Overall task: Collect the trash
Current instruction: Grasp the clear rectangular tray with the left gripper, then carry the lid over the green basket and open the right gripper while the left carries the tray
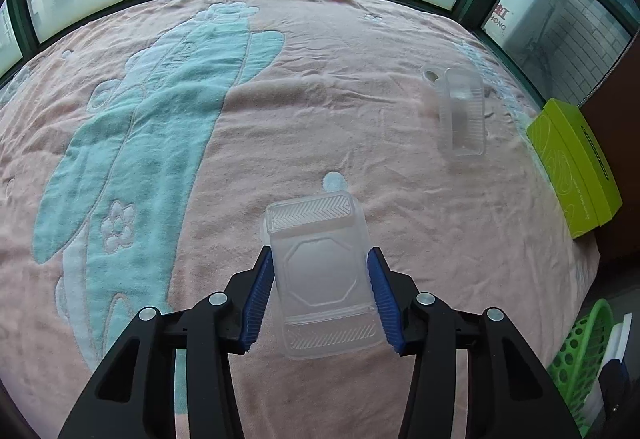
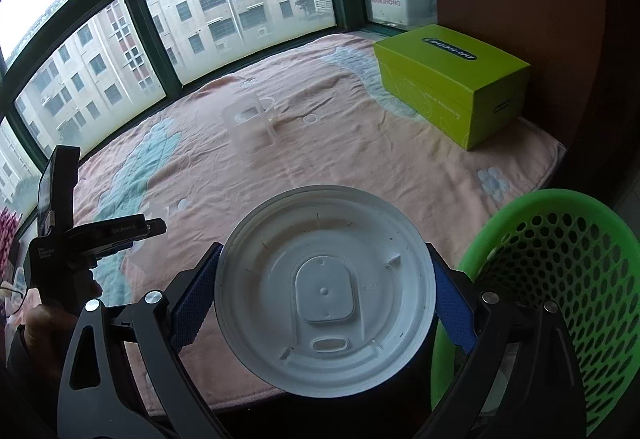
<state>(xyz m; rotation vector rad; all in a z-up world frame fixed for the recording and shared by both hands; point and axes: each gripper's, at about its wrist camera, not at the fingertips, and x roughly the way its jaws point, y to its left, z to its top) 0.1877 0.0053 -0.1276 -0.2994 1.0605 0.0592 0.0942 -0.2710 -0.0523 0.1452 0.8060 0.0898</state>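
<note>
Tray (image 1: pixel 320 271) is straddled lengthwise by the left hand-held gripper (image 1: pixel 320 303) on the blanket (image 1: pixel 400 239), pads seemingly touching; lid (image 2: pixel 324 295) is held by the right hand-held gripper (image 2: pixel 324 299), basket (image 2: pixel 560 279) just beside it.

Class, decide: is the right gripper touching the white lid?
Touching. In the right wrist view both blue pads of the right gripper press against opposite edges of the white lid, holding it off the blanket.

Green basket (image 1: pixel 580 351) cut by edge
</note>
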